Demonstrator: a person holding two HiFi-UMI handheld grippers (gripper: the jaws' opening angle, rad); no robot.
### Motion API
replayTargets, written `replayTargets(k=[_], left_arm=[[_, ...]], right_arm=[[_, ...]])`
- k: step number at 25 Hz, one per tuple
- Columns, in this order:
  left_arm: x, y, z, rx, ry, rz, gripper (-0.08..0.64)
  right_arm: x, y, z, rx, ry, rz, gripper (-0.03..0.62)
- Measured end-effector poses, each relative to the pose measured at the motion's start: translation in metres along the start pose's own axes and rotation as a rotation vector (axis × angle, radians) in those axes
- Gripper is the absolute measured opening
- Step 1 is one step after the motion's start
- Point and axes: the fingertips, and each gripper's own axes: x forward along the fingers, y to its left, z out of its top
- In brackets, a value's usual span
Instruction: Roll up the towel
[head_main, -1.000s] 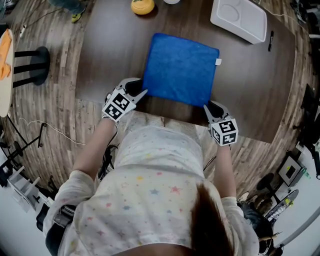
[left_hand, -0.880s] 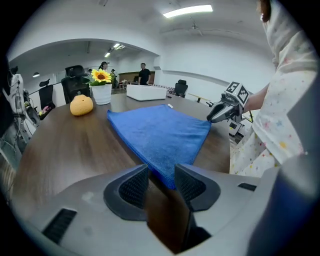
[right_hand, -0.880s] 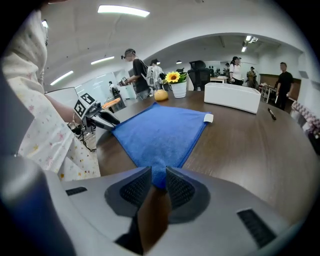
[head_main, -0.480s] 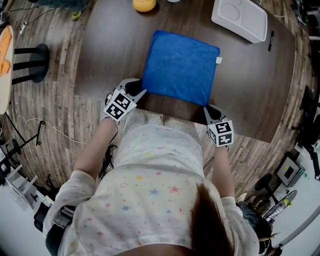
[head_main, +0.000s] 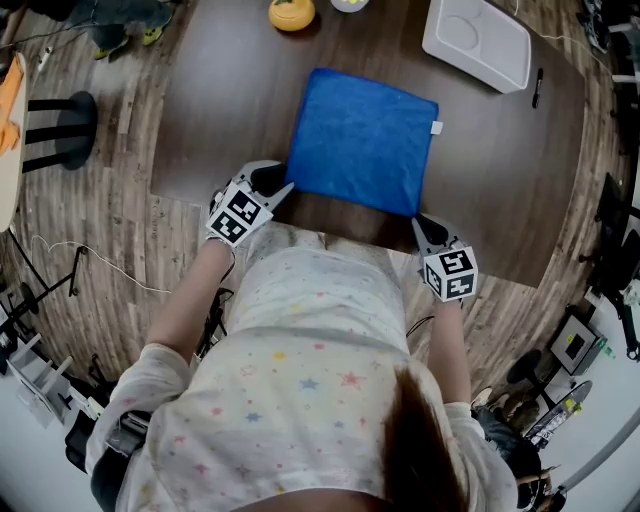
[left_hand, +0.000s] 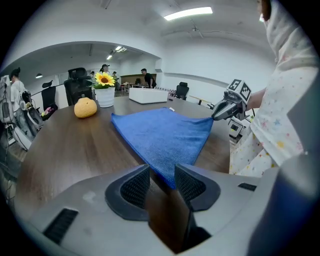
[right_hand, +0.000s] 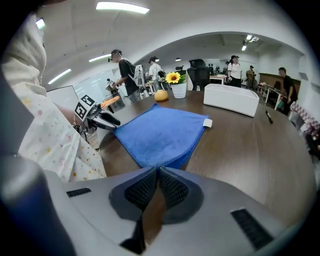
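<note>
A blue folded towel (head_main: 362, 140) lies flat on the dark wooden table (head_main: 220, 90), with a white tag at its far right corner. My left gripper (head_main: 283, 188) is at the towel's near left corner. In the left gripper view its jaws (left_hand: 161, 175) stand apart, and the towel's (left_hand: 160, 135) corner tip lies between the pads without being pressed. My right gripper (head_main: 420, 222) is at the near right corner. In the right gripper view its pads (right_hand: 158, 171) meet at the tips, just short of the towel's (right_hand: 160, 132) edge. No cloth shows between them.
A white compartment tray (head_main: 478, 40) sits at the far right of the table with a pen (head_main: 538, 87) beside it. An orange round object (head_main: 291, 12) and a potted sunflower (left_hand: 105, 95) stand at the far edge. The person stands against the table's near edge.
The right gripper has drawn back slightly from the towel's near right corner toward the person. The left gripper and the towel have stayed as they were.
</note>
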Motion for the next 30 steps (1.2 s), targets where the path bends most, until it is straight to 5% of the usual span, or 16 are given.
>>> replayTargets(k=[12, 20, 30], left_arm=[[-0.013, 0.017, 0.018, 0.0, -0.054, -0.007, 0.144], [0.01, 0.004, -0.011, 0.031, 0.075, -0.056, 0.144], [0.007, 0.011, -0.018, -0.071, 0.065, -0.053, 0.144]], right_arm=[[-0.012, 0.01, 0.111, -0.097, -0.048, 0.09, 0.017], [0.012, 0.022, 0.187, -0.235, -0.055, 0.149, 0.017], [0.062, 0.027, 0.273, -0.36, -0.104, 0.189, 0.015]])
